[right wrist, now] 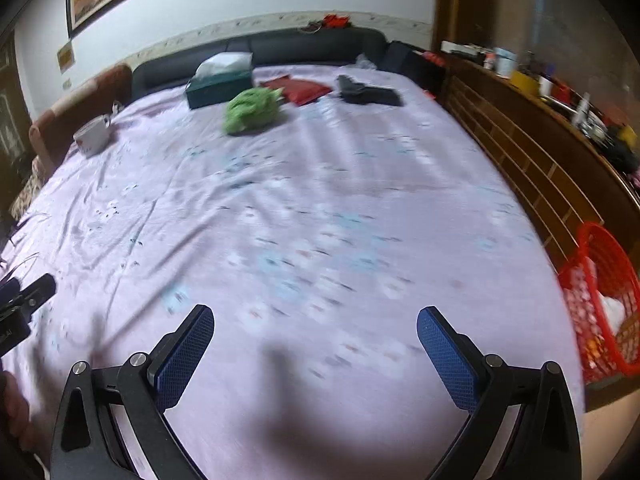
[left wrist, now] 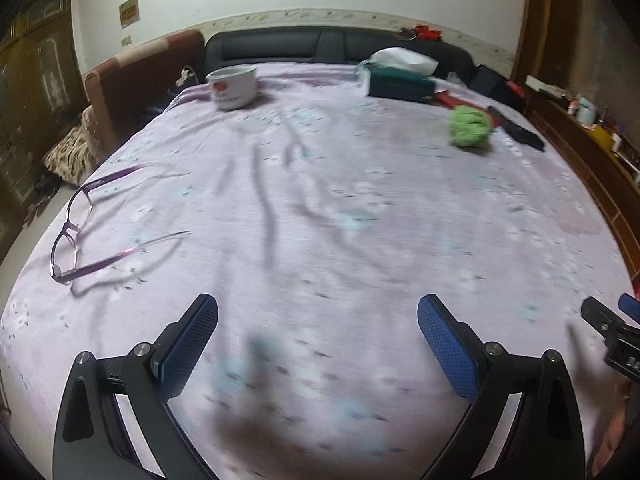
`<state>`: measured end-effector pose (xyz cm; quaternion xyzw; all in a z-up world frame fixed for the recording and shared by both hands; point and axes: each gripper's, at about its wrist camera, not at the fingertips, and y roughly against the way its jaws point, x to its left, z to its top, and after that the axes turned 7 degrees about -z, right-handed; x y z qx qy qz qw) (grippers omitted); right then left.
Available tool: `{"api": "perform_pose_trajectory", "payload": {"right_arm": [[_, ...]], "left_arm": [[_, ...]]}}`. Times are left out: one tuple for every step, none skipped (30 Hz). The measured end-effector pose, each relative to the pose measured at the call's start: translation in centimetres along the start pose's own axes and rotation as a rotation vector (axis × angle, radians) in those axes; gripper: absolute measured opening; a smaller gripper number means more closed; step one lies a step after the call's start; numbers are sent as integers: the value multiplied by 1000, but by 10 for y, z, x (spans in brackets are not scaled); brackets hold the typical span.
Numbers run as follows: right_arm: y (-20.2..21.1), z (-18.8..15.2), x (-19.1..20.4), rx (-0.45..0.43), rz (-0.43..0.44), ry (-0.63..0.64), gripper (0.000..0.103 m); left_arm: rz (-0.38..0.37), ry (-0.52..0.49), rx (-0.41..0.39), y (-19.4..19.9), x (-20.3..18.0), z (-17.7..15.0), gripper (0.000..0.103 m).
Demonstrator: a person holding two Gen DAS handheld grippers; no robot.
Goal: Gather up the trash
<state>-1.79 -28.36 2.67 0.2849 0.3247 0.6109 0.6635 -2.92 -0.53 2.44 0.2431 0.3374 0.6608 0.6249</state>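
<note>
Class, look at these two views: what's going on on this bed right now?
A person holds a gripper in each hand above a bed with a lilac sheet. The left gripper and right gripper are both open and empty. A crumpled green wad, glasses, a bowl and a tissue box lie untouched. A red basket stands beside the bed.

The red basket (right wrist: 608, 304) is cut off by the right wrist picture's edge, its contents unclear; the shelf clutter (right wrist: 560, 92) is too blurred to identify; the sheet's print (right wrist: 320, 248) smears.
</note>
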Motion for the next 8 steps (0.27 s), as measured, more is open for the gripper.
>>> {"api": "perform_pose_trajectory", "payload": {"right_arm": [[-5, 1, 9, 5, -1, 15, 103], [-15, 4, 22, 26, -6, 41, 103], [-21, 6, 28, 36, -6, 47, 103], [-31, 7, 36, 59, -2, 49, 103], [-37, 7, 38, 77, -3, 51, 102], [-44, 9, 39, 101, 9, 32, 102], [-46, 12, 34, 101, 15, -2, 102], [-48, 15, 32, 105, 3, -18, 102]], "left_arm": [[8, -4, 14, -4, 5, 0, 100], [16, -16, 40, -11, 9, 1, 100], [22, -20, 58, -16, 11, 1, 100], [10, -15, 94, -23, 14, 1, 100], [-12, -6, 124, -27, 17, 1, 100], [-34, 0, 149, -31, 17, 1, 100], [-28, -12, 135, -30, 14, 1, 100], [-26, -24, 136, -32, 11, 1, 100]]}}
